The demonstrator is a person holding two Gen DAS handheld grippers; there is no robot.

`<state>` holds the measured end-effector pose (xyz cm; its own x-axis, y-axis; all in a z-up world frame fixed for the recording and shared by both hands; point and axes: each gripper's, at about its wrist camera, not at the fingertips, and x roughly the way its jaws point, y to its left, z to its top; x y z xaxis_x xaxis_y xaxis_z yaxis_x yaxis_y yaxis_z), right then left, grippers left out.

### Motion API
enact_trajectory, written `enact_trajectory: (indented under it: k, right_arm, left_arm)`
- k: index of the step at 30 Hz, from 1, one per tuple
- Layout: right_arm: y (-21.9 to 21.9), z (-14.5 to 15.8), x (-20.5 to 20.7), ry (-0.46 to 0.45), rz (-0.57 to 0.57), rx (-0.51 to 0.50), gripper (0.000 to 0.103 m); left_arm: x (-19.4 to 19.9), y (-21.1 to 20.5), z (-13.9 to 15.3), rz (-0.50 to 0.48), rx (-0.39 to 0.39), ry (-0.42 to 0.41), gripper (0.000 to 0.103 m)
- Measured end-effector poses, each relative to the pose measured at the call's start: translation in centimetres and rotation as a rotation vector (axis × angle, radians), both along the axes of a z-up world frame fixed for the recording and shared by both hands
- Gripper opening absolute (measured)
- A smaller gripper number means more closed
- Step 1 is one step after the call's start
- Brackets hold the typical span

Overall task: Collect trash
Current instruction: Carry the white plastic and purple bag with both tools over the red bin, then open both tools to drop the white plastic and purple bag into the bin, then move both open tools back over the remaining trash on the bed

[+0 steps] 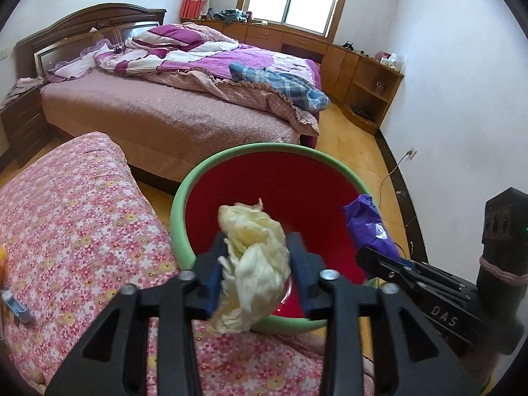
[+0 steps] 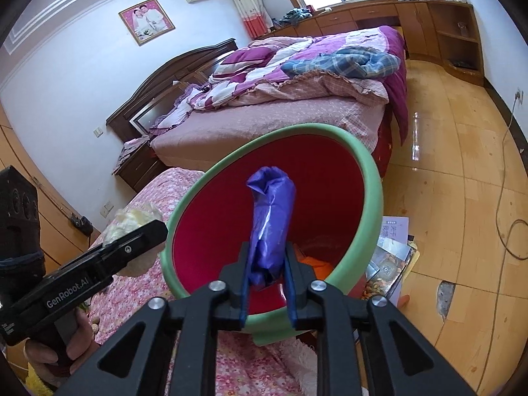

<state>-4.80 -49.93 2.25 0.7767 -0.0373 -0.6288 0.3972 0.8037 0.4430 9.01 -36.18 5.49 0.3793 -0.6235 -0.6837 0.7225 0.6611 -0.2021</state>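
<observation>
The bin [image 1: 231,161] is set on the floor [image 2: 462,165] just right of the covered seat [image 1: 82,214], with the bed [image 1: 158,115] beyond it. A crumpled tissue [image 1: 254,250] and a wrapper [image 2: 270,217] are held over the bin's near rim, tissue left. Booklets [image 2: 392,247] are seen right of the bin, cabinets [image 1: 356,66] along the far wall.

Crumpled cream tissue [image 1: 254,260], purple wrapper [image 2: 270,224] over red, green-rimmed bin [image 2: 373,178].
</observation>
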Motion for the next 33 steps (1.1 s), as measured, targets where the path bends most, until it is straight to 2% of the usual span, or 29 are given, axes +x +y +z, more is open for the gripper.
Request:
enact_trajectory:
  k: [2,10,16,24,30,33]
  right_arm:
    - [-0.3,-0.1,-0.1,-0.004,-0.01,0.011,0.034]
    - [-0.1,-0.3,-0.6,-0.013,-0.016,0.039,0.042]
    - [0.2,0.4,-1.0,-0.026,-0.025,0.011,0.053]
    - [1.4,0.8,-1.0,-0.025,0.003,0.014,0.054]
    - [3.7,1.6,-0.8,-0.036,0.046,0.005,0.059]
    - [5.1,1.9,-0.7,-0.036,0.075,0.001,0.059]
  left_arm:
    - [0.1,0.0,-0.1,0.006,0.0,-0.005,0.049]
    - [0.3,0.8,-0.4,0.037,0.008,0.008,0.05]
    - [0.3,2.7,0.0,0.092,0.011,0.01,0.051]
    - [0.0,6.5,0.6,0.162,0.016,0.026,0.052]
    - [-1.0,9.8,1.5,0.212,0.026,0.01,0.052]
    - [-1.4,11.7,1.8,0.244,0.019,0.001,0.06]
